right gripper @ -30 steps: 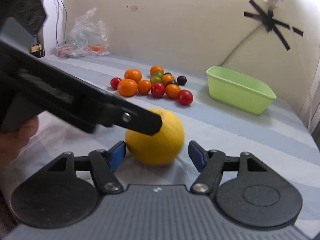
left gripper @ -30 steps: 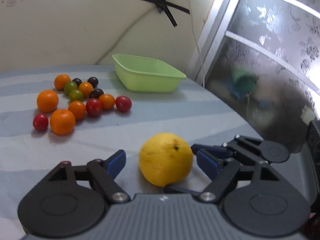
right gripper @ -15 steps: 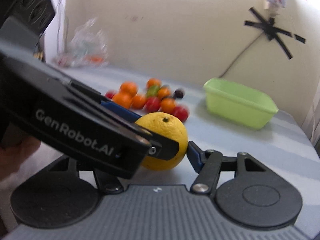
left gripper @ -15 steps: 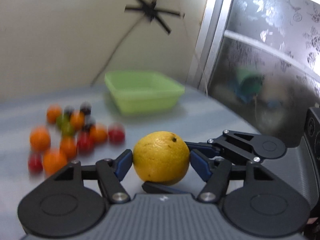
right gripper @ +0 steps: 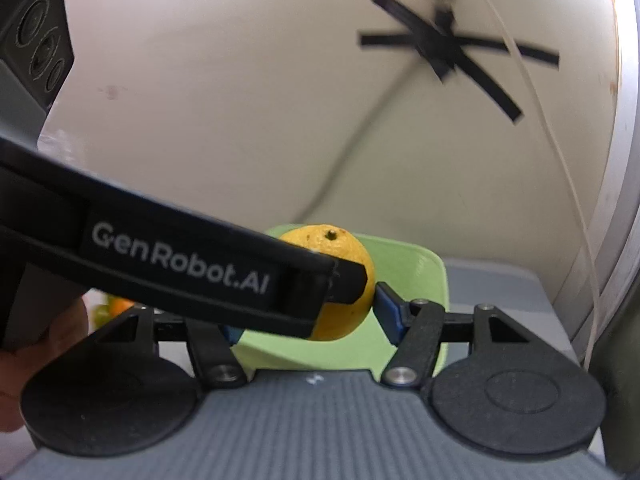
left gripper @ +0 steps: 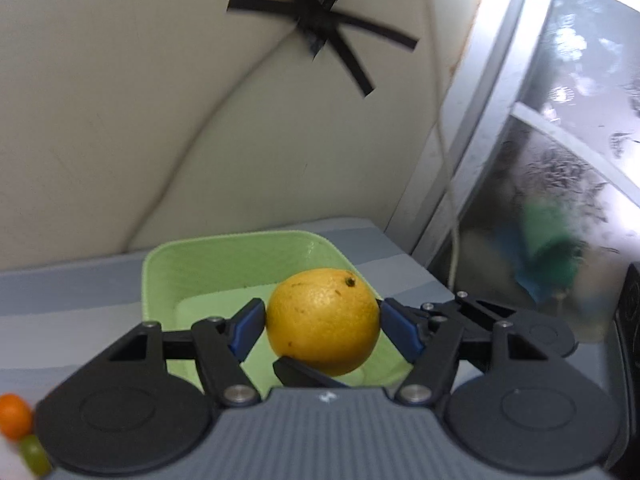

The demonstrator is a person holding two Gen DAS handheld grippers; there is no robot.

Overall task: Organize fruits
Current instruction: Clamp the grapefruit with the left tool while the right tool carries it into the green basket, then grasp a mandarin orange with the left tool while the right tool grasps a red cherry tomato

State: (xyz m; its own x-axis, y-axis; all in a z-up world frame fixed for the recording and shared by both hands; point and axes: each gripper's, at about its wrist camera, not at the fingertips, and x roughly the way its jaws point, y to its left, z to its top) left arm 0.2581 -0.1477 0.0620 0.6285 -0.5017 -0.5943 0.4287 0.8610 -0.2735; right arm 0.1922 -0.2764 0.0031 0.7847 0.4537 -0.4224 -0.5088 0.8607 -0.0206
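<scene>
Fruits are being gathered, and the big yellow citrus (left gripper: 323, 320) is the one on the move; a second ago it sat on the striped tablecloth, on the near side of the table, with both pairs of jaws standing wide of it; now it hangs in the air directly over the green tub (left gripper: 224, 258), off the cloth altogether. The left gripper (left gripper: 322, 324) has closed its blue pads onto the fruit's left and right flanks; the right gripper (right gripper: 308, 316) has closed in too, one blue pad pressed against the right flank, its other pad mostly hidden behind the left tool's black arm, so I take it as sharing the hold. The pile of small fruit has slid almost out of sight; only a small orange fruit (left gripper: 14, 416) and a green one (left gripper: 34, 454) peep in at the near left corner. I judge the carry to be nearly done, and what remains is a lowering and a release into the tub.

The citrus is a plump, slightly flattened ball with a dimpled, matte rind, a few brown flecks and a dark stem scar on top; firm enough, I guess, to take a two-sided squeeze. The tub is smooth, glossy plastic, rectangular with rounded corners and sloping walls; the gripper bodies are matte black with ribbed grey housings.
</scene>
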